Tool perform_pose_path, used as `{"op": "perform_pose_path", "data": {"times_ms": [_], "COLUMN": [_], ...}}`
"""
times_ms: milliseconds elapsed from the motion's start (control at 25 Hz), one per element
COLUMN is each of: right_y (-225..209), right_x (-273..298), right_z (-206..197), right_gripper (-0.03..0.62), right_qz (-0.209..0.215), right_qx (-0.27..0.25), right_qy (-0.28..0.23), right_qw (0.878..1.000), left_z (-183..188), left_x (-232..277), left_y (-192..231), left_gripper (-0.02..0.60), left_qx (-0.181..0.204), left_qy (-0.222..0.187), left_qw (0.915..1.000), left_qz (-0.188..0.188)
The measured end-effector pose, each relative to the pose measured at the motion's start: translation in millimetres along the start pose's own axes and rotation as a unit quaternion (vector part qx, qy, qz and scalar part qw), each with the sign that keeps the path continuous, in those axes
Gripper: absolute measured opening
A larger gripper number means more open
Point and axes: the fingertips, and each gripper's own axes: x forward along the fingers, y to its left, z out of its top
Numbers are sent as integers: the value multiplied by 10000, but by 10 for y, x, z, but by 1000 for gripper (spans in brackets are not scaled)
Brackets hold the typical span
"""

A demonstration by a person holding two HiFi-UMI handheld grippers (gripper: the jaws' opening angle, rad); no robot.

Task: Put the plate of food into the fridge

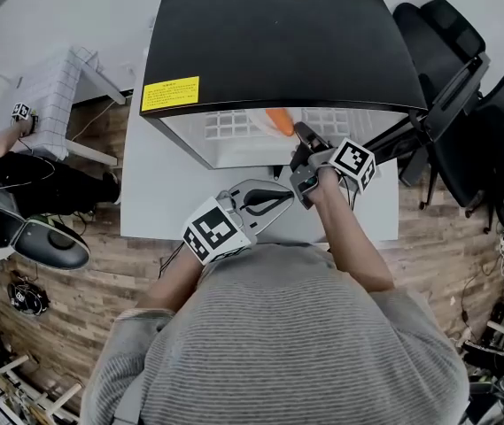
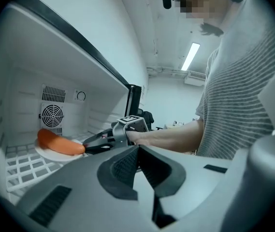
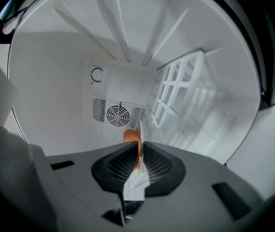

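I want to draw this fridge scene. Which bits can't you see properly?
- Head view: the fridge top hides most of the plate and shelf.
- Right gripper view: the plate is edge-on, and the right gripper covers most of the food.
- Left gripper view: the left gripper covers the plate's near rim, so resting or lifted is unclear.

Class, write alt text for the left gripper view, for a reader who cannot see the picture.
The right gripper holds a white plate with an orange food item by its rim, at the wire shelf inside the open fridge. In the foreground the left gripper is shut and empty; a person in a striped grey top is at right.
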Motion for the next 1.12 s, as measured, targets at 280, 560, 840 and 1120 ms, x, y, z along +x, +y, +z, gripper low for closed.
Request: {"op": "perform_pose_path", "data": {"times_ms": [280,560,840,1120], "right_y": [20,114,422,421], "right_x": [-24,-81,-218,-361], "right_z": [0,122,-64,-162], "right_gripper": [34,34,34,12], "right_qz": [-228,-842,-373,-174], "right_qx": [-1206,-3955,-6217,-6663], "right_qy": [235,349,447,664], "right_qw": [9922,9139,7811,7425], "left_z": [39,20,-1,-56], "left_x": [59,71,72,48], "left_y": [-75,-65,14,75], "left_gripper": [11,11,11,11], "left_qx": [148,139,113,-62], "left_qy": [-7,25,26,35], "left_qw": [9998,9998,9999,10000], "left_qz": [-110,-117,-8,42]}}
